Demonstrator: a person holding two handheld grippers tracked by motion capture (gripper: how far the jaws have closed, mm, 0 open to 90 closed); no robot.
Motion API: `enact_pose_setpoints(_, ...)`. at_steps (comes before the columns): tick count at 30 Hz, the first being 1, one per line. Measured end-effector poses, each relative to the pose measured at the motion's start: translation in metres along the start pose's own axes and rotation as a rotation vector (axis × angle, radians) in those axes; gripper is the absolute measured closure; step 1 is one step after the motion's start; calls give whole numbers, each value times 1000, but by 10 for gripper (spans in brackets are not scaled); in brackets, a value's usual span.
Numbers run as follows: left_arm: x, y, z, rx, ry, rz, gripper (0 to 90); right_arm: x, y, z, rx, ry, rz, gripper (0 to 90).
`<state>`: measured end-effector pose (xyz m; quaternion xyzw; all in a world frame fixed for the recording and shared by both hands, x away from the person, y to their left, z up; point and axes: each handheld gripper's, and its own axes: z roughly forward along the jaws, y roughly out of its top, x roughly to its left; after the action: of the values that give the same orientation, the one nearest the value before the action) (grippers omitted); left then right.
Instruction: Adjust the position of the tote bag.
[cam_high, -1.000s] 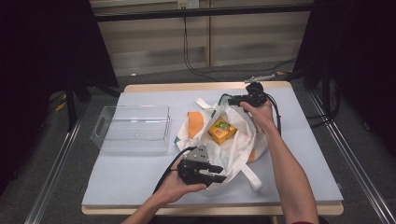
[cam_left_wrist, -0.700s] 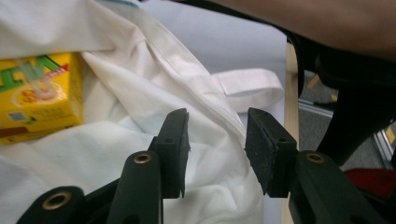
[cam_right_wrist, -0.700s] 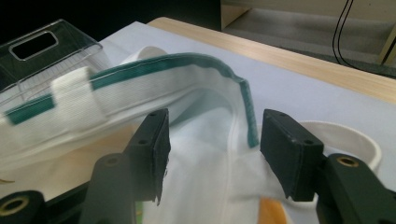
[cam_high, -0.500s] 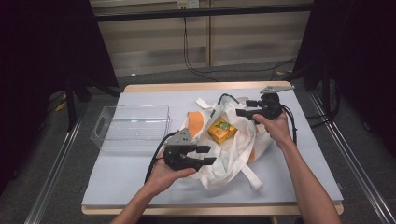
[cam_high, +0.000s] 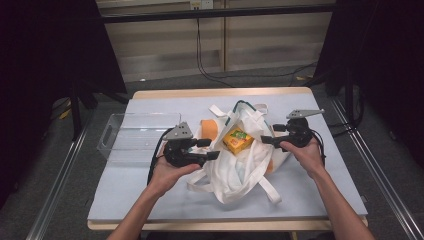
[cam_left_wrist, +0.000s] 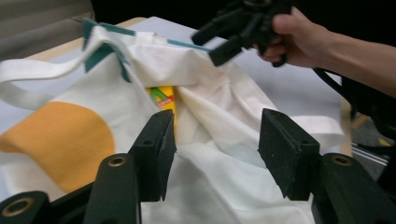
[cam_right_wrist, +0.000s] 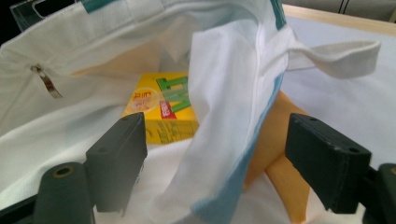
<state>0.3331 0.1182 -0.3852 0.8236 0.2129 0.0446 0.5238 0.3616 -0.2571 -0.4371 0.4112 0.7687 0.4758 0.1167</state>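
Dark curtains and a slatted wall stood behind the counter (cam_high: 150, 200), which carried a pale sheet. Between your two tools lay the cloth bag (cam_high: 245, 165), slumped and gaping, with the yellow box (cam_high: 238, 140) sitting inside its mouth. A clear bin (cam_high: 135, 137) stood just beyond your left tool (cam_high: 212, 149), on its outer side.

Your left tool had its jaws spread about halfway and had just been opening; bag cloth lay beneath and ahead of them, but the pads pressed nothing. Your right tool (cam_high: 266, 140) also stood spread, jaws having just been opening, with the bag's rim fold (cam_right_wrist: 233, 140) hanging loose between them, not pinched.

That bag looked soft and limp, so it would likely fold and sag wherever you lifted it; the hemmed rim or a strap (cam_high: 267, 190) seemed the surest places to take hold. The box looked light and stiff, probably best taken across its narrow sides.

Compared with a second earlier, your left tool had come up from the bag's near bottom edge towards its mouth, and your right tool had swung out to the bag's far side.
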Motion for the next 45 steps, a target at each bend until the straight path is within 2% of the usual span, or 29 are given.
enact_pose_setpoints(3, 12, 4, 12, 31, 37, -7, 437, 1, -7, 1, 1, 13, 14, 232)
enact_pose_setpoints(5, 20, 6, 23, 52, 35, -32, 417, 3, -10, 4, 4, 22, 19, 262)
enact_pose_setpoints(7, 22, 10, 34, 101, 60, -17, 397, 5, -12, 9, 28, 12, 11, 299)
enact_pose_setpoints(8, 23, 12, 40, 110, 60, -14, 394, 3, -13, 11, 15, 25, 23, 357)
enact_pose_setpoints(10, 27, 15, 49, 133, 89, -2, 393, 3, -13, 12, 10, 18, 20, 384)
enact_pose_setpoints(11, 30, 16, 53, 137, 89, -11, 394, 2, -13, 13, 8, 12, 26, 416)
enact_pose_setpoints(13, 38, 14, 65, 171, 135, -16, 428, 1, -12, 13, -1, 12, 33, 520)
enact_pose_setpoints(14, 38, 14, 65, 171, 135, -16, 452, 1, -12, 13, -1, 12, 33, 520)
enact_pose_setpoints(15, 41, 13, 68, 193, 133, -17, 452, 1, -12, 13, 4, 12, 29, 545)
enact_pose_setpoints(17, 43, 11, 71, 208, 147, 5, 555, 0, -12, 12, 13, 9, 25, 629)
enact_pose_setpoints(19, 47, 9, 72, 224, 137, 2, 735, -1, -12, 11, 12, -7, 14, 701)
enact_pose_setpoints(20, 48, 9, 73, 230, 149, -4, 811, -2, -12, 10, 10, -1, 17, 736)
enact_pose_setpoints(21, 52, 10, 70, 249, 162, -11, 865, -3, -10, 7, 17, -16, 3, 781)
enact_pose_setpoints(22, 52, 10, 70, 249, 162, -11, 868, -3, -10, 7, 17, -16, 3, 781)
enact_pose_setpoints(23, 54, 10, 68, 245, 183, -11, 868, -5, -8, 4, 11, -15, -2, 796)
enact_pose_setpoints(25, 59, 11, 63, 229, 193, -38, 872, -8, -5, -2, 6, -18, 12, 807)
enact_pose_setpoints(26, 65, 13, 56, 232, 221, -47, 873, -9, -5, -3, 6, -18, 11, 811)
enact_pose_setpoints(27, 65, 13, 56, 232, 221, -47, 874, -9, -5, -3, 6, -18, 11, 811)
enact_pose_setpoints(28, 70, 13, 52, 233, 238, -62, 874, -9, -5, -3, 11, -24, 12, 815)
enact_pose_setpoints(31, 81, 11, 44, 222, 247, -101, 874, -13, -4, -5, 11, -34, 8, 821)
enact_pose_setpoints(33, 87, 10, 40, 232, 259, -103, 874, -16, -4, -6, 13, -42, 9, 824)
enact_pose_setpoints(35, 90, 8, 39, 225, 269, -119, 873, -20, -6, -8, 14, -45, 17, 828)
enact_pose_setpoints(37, 93, 7, 38, 245, 274, -118, 874, -22, -7, -9, 13, -53, 18, 831)
enact_pose_setpoints(38, 95, 6, 38, 240, 267, -127, 873, -23, -9, -9, 15, -51, 24, 832)
enact_pose_setpoints(40, 97, 5, 37, 252, 285, -130, 874, -25, -10, -10, 23, -61, 24, 836)
enact_pose_setpoints(43, 102, 1, 34, 243, 308, -166, 875, -30, -14, -12, 37, -101, 14, 850)
enact_pose_setpoints(44, 105, 0, 30, 258, 308, -160, 876, -32, -15, -14, 40, -105, 26, 853)
enact_pose_setpoints(45, 107, -1, 28, 252, 307, -176, 876, -36, -18, -16, 41, -102, 36, 856)
